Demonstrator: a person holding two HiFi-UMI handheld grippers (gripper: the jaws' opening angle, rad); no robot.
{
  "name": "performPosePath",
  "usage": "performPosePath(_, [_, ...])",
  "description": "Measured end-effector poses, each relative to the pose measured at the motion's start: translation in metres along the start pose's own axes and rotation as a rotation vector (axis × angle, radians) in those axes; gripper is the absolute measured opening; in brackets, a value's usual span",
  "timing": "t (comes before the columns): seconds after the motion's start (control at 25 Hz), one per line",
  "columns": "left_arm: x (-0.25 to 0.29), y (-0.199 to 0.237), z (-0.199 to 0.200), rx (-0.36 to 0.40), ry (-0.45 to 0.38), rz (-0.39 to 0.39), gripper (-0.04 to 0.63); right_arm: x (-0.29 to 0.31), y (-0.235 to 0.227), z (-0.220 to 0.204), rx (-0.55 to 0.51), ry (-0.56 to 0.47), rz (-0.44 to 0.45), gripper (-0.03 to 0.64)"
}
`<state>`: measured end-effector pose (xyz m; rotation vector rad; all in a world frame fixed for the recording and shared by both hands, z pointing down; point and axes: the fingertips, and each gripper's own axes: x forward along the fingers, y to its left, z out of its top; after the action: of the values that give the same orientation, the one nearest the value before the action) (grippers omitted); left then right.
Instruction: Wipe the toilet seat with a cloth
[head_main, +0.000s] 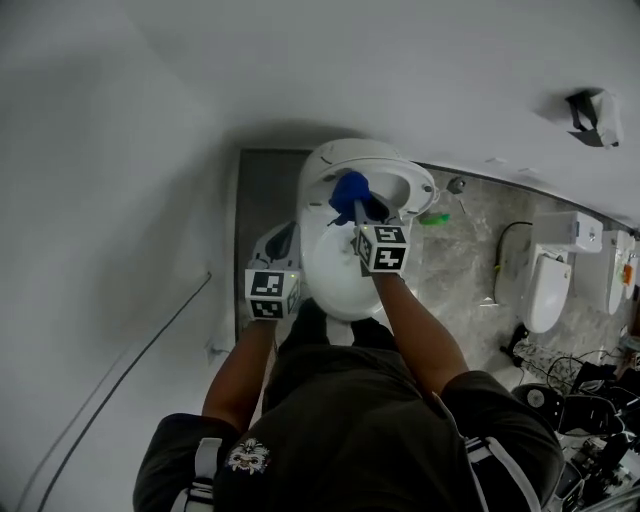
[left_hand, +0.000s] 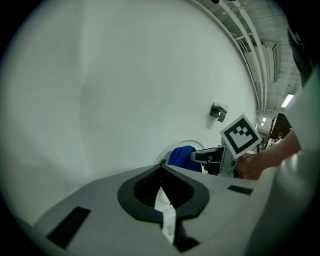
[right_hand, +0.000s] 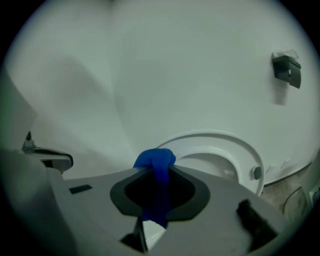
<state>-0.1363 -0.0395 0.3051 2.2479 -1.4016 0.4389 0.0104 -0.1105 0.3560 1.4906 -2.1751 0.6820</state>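
Right now our right gripper (right_hand: 159, 167) has its jaws clamped on the blue cloth (right_hand: 156, 159), which bunches into a small knot just past the tips, close to the white rim of the toilet seat (right_hand: 227, 142). We cannot tell whether the cloth touches the rim. Our left gripper (left_hand: 161, 165) is pressed fully together with nothing in it, off to the left of the toilet (head_main: 335, 275).

The main risk, as we judge it, is that so little cloth sticks out that the hard jaw tips would scrape the seat instead of the fabric. Dragging sideways could also tug the cloth out of the grip and drop it into the bowl. If the seat is propped up, a firm push may swing it, and the left gripper is not steadying it.
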Motion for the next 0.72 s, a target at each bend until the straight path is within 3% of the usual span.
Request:
performPosePath(0.36, [0.012,0.025,0.001,0.015,0.008,0.013,0.009,0.020,-0.025,0.022,0.096,-0.005,-0.057,0.058])
performPosePath(0.72, [0.020,-0.009,-0.002,-0.001,0.028,-0.009,0.009,-0.001,-0.068,0.034,0.102,-0.051,-0.105,0.058])
